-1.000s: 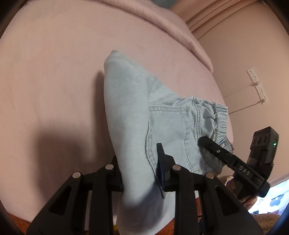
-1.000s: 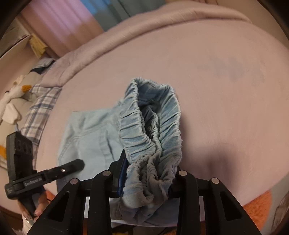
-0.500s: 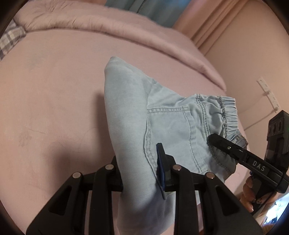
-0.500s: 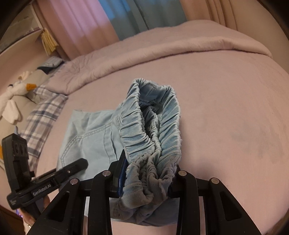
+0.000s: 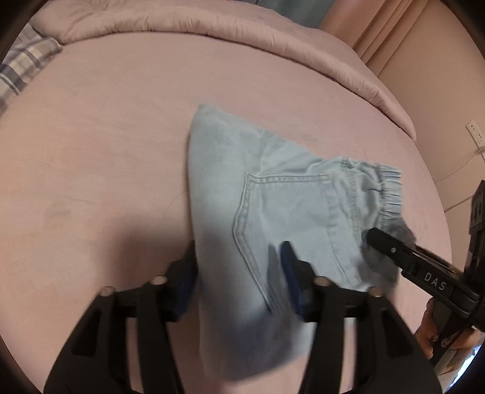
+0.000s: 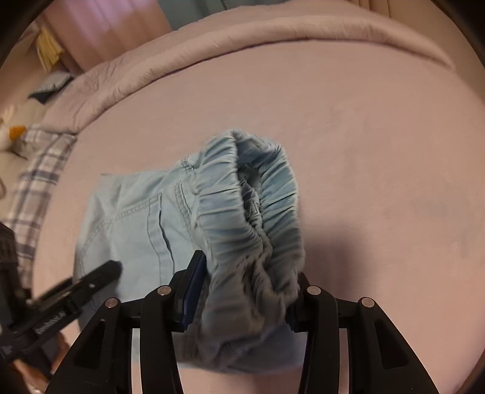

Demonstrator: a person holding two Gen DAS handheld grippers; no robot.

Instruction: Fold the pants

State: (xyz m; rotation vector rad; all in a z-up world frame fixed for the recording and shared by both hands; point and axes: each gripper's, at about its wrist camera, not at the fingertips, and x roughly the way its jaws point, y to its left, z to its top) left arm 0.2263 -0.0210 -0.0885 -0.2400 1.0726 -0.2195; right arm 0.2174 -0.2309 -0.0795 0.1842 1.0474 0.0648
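Light blue denim pants (image 5: 288, 206) lie folded on the pink bed (image 5: 91, 151), back pocket up. My left gripper (image 5: 238, 266) straddles the folded leg end; its jaws are opening, the cloth lies loose between them and the pads stand off it. The elastic waistband (image 6: 251, 197) stands bunched between the fingers of my right gripper (image 6: 245, 282). Those jaws are opening too, but the cloth still fills the gap and touches both pads. One right finger (image 5: 394, 251) shows in the left wrist view, and one left finger (image 6: 100, 272) in the right wrist view, lying on the pants (image 6: 136, 218).
A rolled pink duvet (image 5: 212, 27) runs along the bed's far side. A plaid pillow (image 5: 21, 63) lies at the far left. The wall with sockets (image 5: 474, 133) and a cable is at the right. A person's hand (image 5: 430, 333) holds the right gripper.
My left jaws have spread and let go of the folded leg. My right jaws have widened a little around the waistband. Both views now show more of the bed's far side.
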